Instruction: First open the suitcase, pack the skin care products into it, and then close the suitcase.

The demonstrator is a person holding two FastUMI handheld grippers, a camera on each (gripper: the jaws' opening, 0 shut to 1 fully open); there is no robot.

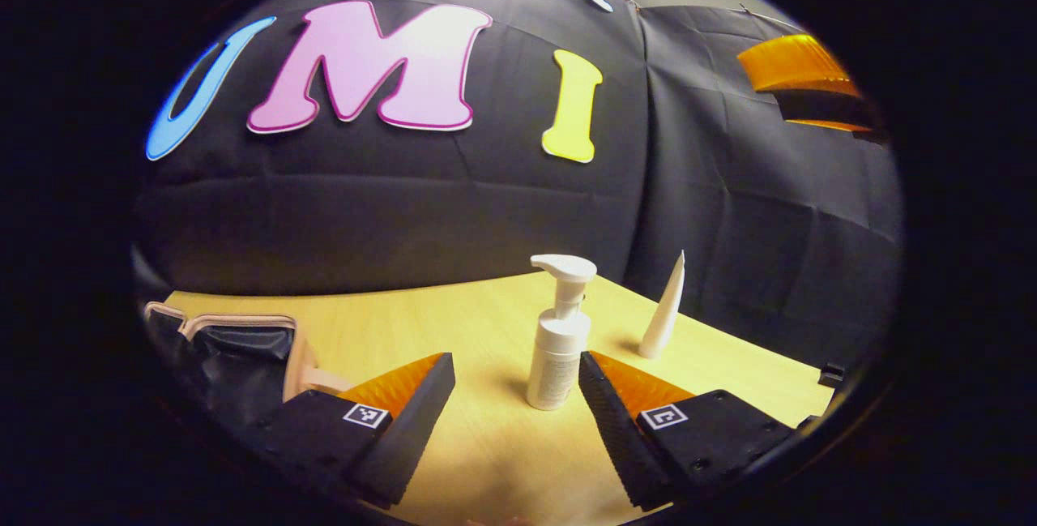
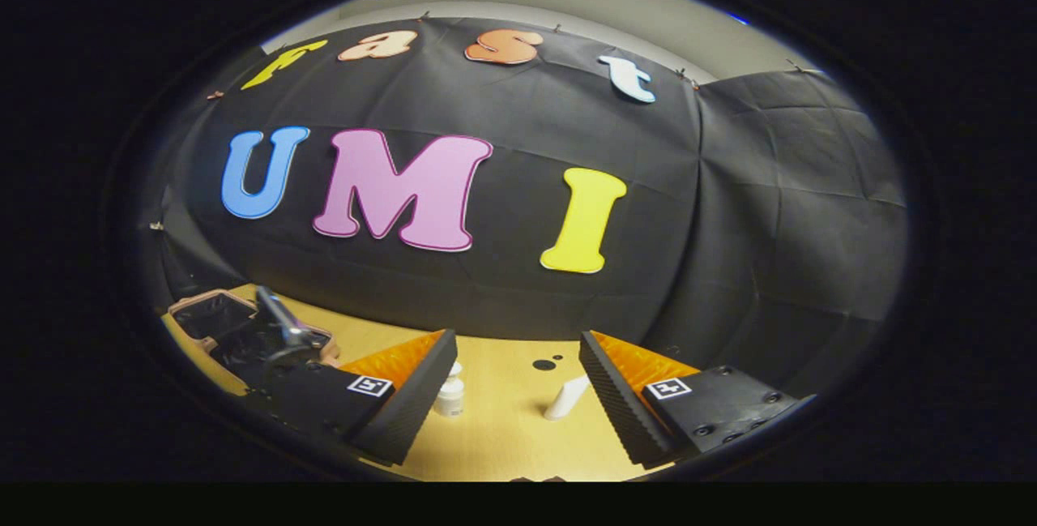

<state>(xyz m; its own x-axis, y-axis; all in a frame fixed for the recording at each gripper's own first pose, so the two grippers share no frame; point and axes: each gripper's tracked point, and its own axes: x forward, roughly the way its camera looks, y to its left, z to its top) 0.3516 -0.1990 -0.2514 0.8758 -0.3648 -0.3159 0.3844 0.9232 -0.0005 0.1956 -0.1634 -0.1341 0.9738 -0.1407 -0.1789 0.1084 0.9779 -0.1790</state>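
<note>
The white pump bottle (image 1: 559, 348) stands upright on the wooden table (image 1: 486, 445), just ahead of my left gripper (image 1: 512, 364) and close to its right finger; the jaws are open and hold nothing. A white tapered tube (image 1: 664, 311) stands upright behind and to the right of the bottle. The suitcase (image 1: 227, 348) lies open at the left, showing its dark lining and pale rim. My right gripper (image 2: 516, 339) is open and empty above the table. Below it are the pump bottle (image 2: 450, 396), partly behind its left finger, and the tube (image 2: 567, 396). The open suitcase (image 2: 215, 315) is at far left.
An orange-and-black part of the other gripper (image 1: 798, 80) hangs high at the upper right in the left gripper view. A dark device with a grey bar (image 2: 279, 323) stands over the suitcase. Two black dots (image 2: 544, 364) mark the table (image 2: 502, 437). The table's right edge (image 1: 802, 384) is near the tube.
</note>
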